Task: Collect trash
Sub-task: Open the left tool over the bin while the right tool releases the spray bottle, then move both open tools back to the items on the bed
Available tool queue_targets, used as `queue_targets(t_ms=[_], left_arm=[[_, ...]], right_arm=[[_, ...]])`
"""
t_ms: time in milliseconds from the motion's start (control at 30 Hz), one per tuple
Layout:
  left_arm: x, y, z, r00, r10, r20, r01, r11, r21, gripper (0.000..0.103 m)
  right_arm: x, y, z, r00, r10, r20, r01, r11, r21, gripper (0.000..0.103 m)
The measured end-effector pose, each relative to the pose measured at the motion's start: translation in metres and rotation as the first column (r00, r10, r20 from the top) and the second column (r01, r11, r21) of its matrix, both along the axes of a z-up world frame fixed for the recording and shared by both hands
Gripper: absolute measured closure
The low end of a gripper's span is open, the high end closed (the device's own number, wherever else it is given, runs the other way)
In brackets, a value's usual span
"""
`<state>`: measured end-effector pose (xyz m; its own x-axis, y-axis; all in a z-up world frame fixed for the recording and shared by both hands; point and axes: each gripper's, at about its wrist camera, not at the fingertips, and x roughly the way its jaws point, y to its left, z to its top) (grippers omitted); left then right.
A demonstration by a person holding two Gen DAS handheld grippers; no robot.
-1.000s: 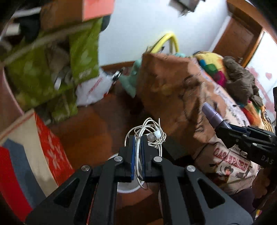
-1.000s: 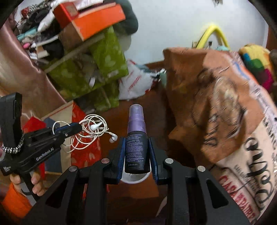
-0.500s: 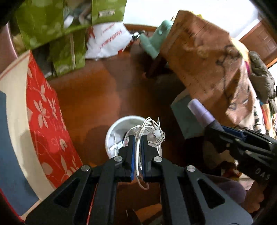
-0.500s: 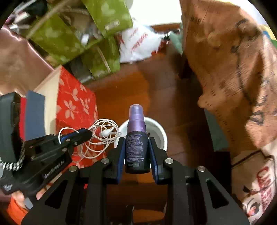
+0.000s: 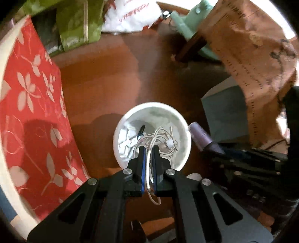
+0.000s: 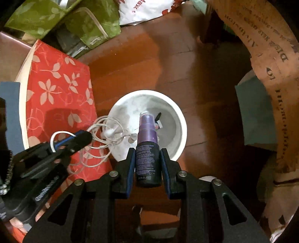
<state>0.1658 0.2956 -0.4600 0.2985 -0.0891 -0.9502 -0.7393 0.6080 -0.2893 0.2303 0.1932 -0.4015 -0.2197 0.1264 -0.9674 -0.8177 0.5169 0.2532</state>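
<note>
A small white bin (image 5: 119, 130) stands on the wooden floor below both grippers, with some trash inside; it also shows in the right wrist view (image 6: 180, 129). My left gripper (image 5: 149, 149) is shut on tangled white earphones (image 5: 162, 140) and holds them over the bin's mouth. It also appears at the left of the right wrist view (image 6: 82, 137), with the earphones (image 6: 110, 133) hanging at the bin's left rim. My right gripper (image 6: 147, 151) is shut on a dark spray bottle with a purple cap (image 6: 147, 149), above the bin's near edge. The bottle (image 5: 201, 138) sits just right of the bin.
A red floral bag (image 6: 56, 87) stands left of the bin. Green bags (image 6: 74, 24) and a white plastic bag (image 6: 143, 9) lie at the back. A brown printed sack (image 6: 271, 56) and a teal box (image 6: 254, 110) crowd the right.
Both grippers tilted down from facing the room and moved over the white bin. The bin now sits directly beneath the earphones and the bottle. Both grips are unchanged.
</note>
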Motion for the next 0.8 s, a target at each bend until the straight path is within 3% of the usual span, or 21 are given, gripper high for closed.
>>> queue_targets(t_ms=[200,367,500,633,800], left_arm=[[0.011,0.006,-0.038,0.998,0.022,-0.052,-0.026,0.997,-0.071,0.098],[0.02,0.006,-0.051,0.997,0.023,-0.079,-0.03,0.995,-0.091,0.098],[0.027,0.002,-0.049,0.997,-0.008,-0.081,0.002,0.997,-0.081,0.095],[0.029,0.001,-0.042,0.996,-0.024,-0.089,0.019,0.998,-0.056,0.088],[0.023,0.003,-0.028,0.998,-0.017,-0.069,0.014,0.999,-0.042,0.08]], right_arm=[[0.004,0.004,-0.012,1.0,-0.007,-0.006,0.007,0.999,-0.032,0.079],[0.004,0.007,-0.021,1.0,0.009,-0.007,-0.009,0.997,-0.071,0.079],[0.003,0.007,-0.019,1.0,0.017,-0.015,-0.018,0.997,-0.072,0.076],[0.006,0.003,-0.019,1.0,-0.004,-0.029,0.002,0.997,-0.077,0.065],[0.006,0.0,-0.014,1.0,-0.021,-0.017,0.02,0.997,-0.072,0.065]])
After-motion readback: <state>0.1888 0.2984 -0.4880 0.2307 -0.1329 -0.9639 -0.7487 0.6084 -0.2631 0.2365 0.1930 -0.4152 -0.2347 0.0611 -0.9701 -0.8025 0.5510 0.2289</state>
